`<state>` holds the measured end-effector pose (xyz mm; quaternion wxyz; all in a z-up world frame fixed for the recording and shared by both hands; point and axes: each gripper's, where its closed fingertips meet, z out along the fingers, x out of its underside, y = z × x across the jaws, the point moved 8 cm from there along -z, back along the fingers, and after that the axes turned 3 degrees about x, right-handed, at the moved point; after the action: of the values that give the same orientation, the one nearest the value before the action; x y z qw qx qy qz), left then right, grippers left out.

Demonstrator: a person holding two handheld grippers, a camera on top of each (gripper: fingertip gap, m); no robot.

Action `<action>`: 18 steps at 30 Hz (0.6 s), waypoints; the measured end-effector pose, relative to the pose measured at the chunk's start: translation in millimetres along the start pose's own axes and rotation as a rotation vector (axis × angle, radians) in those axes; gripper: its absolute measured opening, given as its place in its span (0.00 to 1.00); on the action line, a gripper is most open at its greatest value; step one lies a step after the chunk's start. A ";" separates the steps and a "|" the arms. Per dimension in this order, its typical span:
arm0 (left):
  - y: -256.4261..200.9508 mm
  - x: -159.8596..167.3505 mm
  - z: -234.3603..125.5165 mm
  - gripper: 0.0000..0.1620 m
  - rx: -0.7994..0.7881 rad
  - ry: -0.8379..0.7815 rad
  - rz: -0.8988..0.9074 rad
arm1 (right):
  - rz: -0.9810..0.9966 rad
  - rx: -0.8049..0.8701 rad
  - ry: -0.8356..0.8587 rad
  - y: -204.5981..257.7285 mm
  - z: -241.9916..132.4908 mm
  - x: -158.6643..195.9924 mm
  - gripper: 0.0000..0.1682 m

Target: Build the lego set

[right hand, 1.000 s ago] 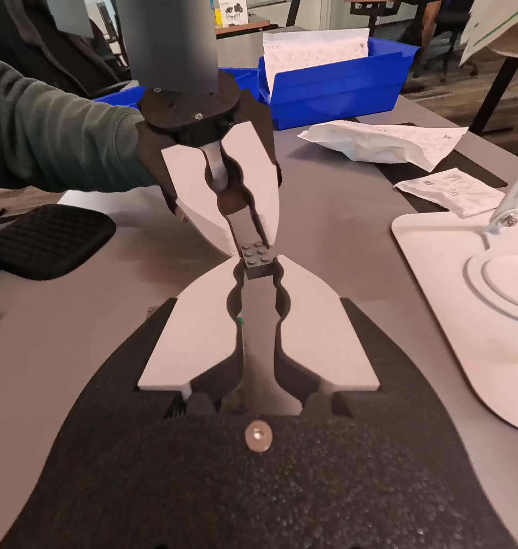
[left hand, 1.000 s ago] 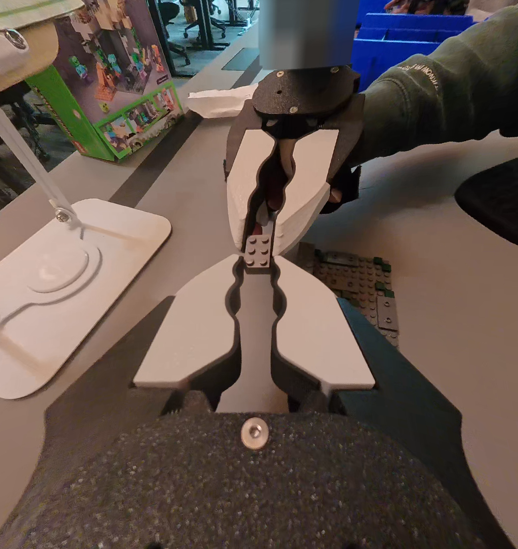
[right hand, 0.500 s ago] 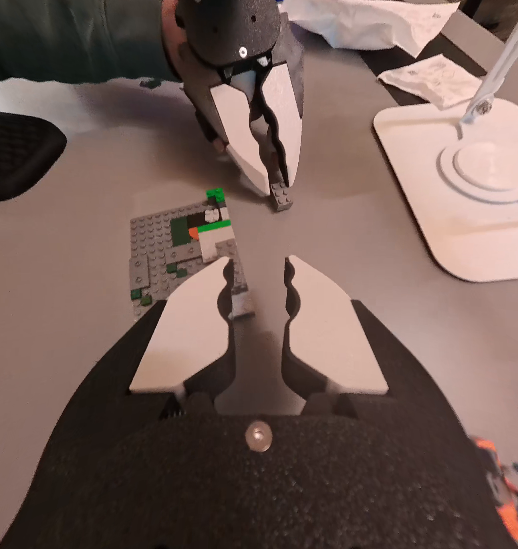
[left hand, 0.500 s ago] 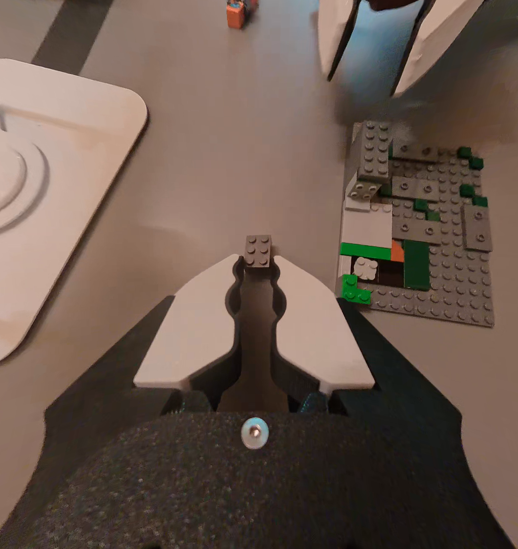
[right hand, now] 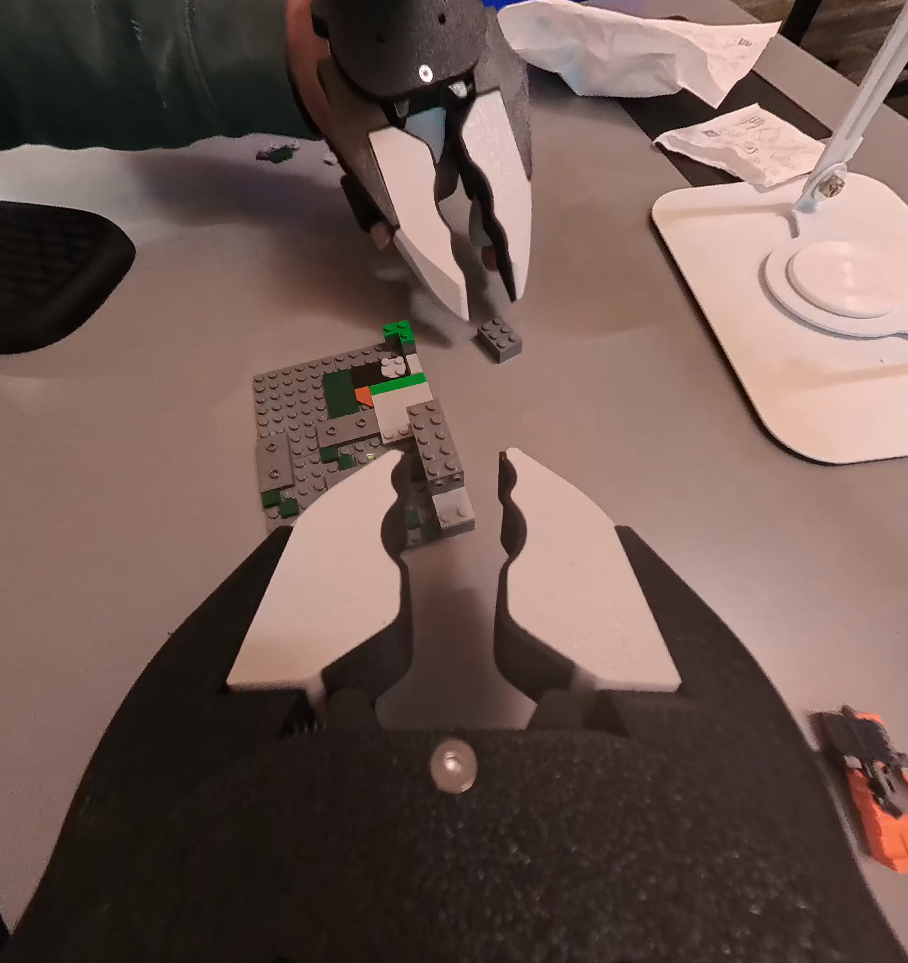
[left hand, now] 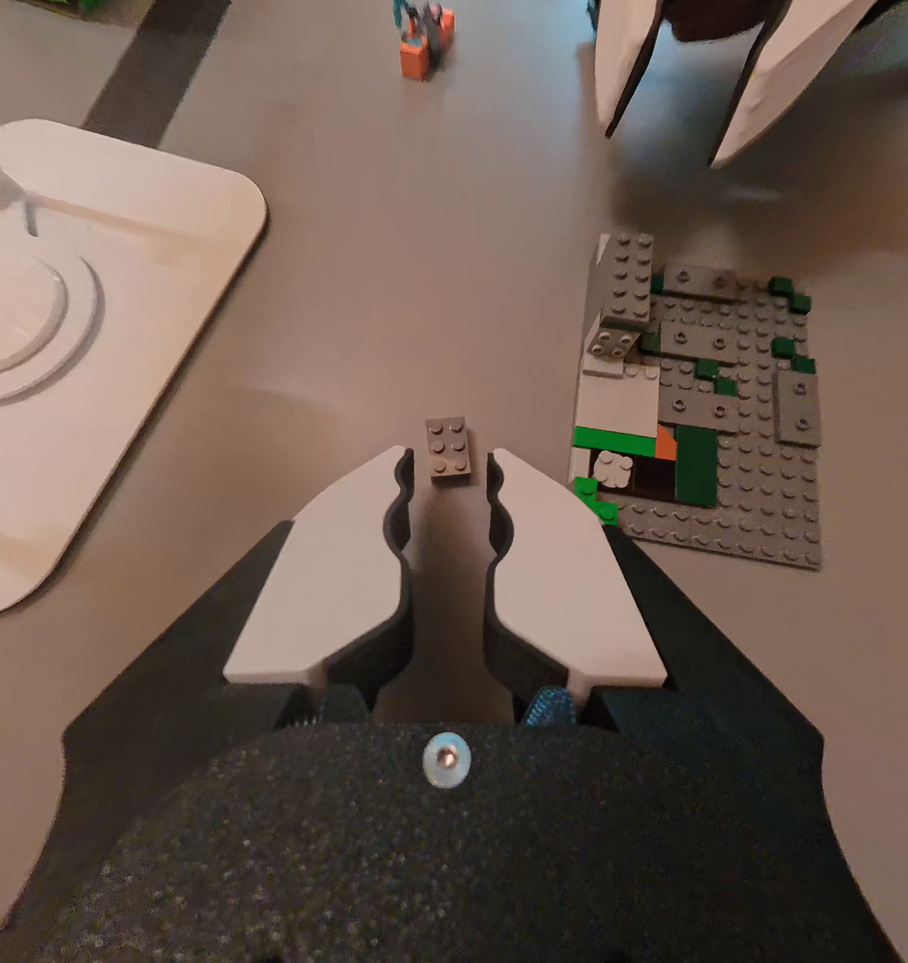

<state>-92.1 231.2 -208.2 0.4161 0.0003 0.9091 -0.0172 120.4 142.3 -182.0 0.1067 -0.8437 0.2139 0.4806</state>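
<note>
1. On the grey tabletop (left hand: 368,292), a dark grey two-by-three brick (left hand: 447,451) lies flat, studs up, just ahead of the left claw (left hand: 449,454).
2. Left claw: fingers spread, with the brick lying free before the tips and touching neither one.
3. Right claw (right hand: 450,457): fingers spread and holding nothing, poised over the near edge of the build.
4. Grey baseplate (left hand: 754,526): rests on the tabletop just right of the brick and carries green, white, orange and grey pieces, with a raised grey stack at one edge (the far left corner in the left wrist view).
5. White lamp base (right hand: 785,333): sits on the tabletop, well apart from the baseplate.
6. Printed paper sheets (right hand: 743,140): lie beyond the lamp base; their writing is too small to read.
7. Orange and teal assembly (right hand: 889,802): lies apart from the baseplate, blurred.
</note>
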 end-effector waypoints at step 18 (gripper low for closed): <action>-62.7 -3.5 -73.9 0.00 -0.409 -0.358 -0.239 | 0.114 0.307 -0.131 14.9 -0.4 -19.5 0.10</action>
<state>-146.6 170.9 -155.4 0.5564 -0.1936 0.7994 0.1175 105.1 134.0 -164.7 0.2205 -0.7709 0.3247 0.5016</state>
